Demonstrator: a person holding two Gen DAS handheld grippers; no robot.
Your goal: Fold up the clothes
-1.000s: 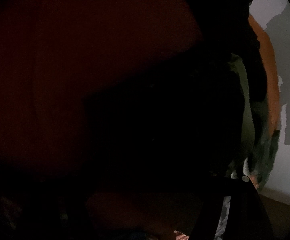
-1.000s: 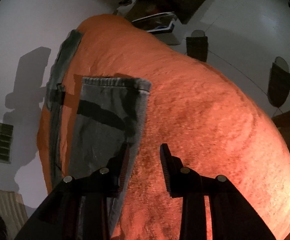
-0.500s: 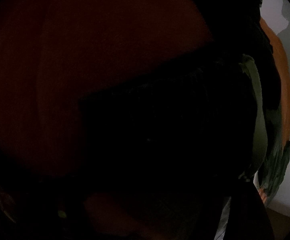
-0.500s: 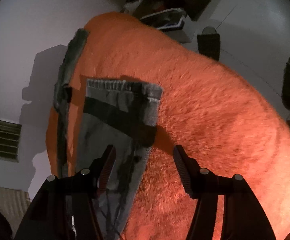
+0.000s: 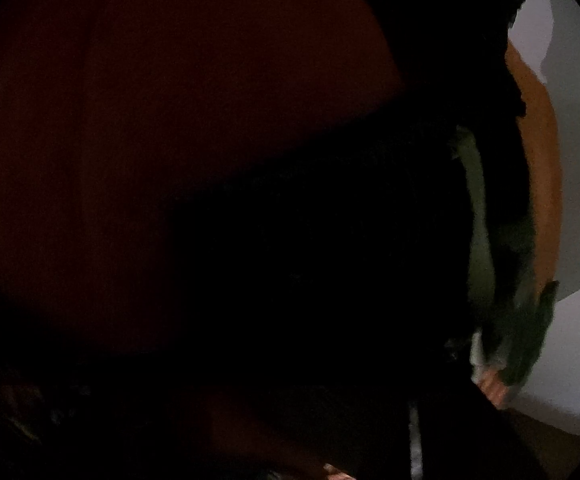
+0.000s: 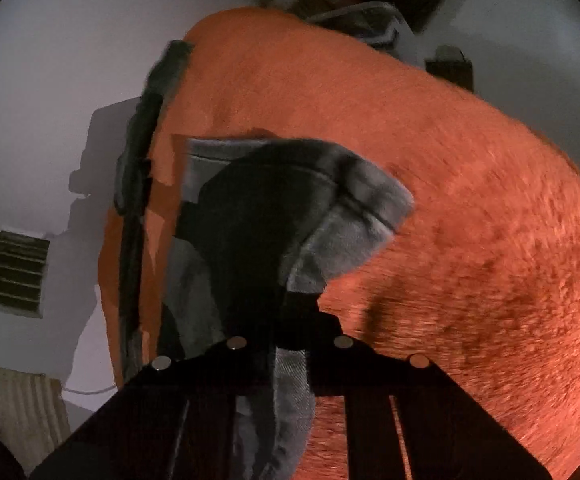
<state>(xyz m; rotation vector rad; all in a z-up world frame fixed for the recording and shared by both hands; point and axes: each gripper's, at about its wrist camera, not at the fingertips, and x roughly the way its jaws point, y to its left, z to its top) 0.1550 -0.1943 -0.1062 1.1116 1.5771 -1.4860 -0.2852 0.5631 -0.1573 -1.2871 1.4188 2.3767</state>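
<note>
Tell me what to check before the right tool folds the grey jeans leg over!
1. Right tool gripping grey jeans leg: ok, cloth sits between its closing jaws.
2. Leg end lifted off orange blanket: ok, it curls up.
3. Blanket ahead free of clutter: ok.
4. Other leg lying flat at the blanket's far edge: cannot tell.
5. Left tool's grip: cannot tell, its view is nearly black.

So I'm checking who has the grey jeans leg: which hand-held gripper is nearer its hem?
Right. The right hand-held gripper is closing on the grey jeans leg just below the hem. The left one sits in a dark view; its position is unclear.
</note>
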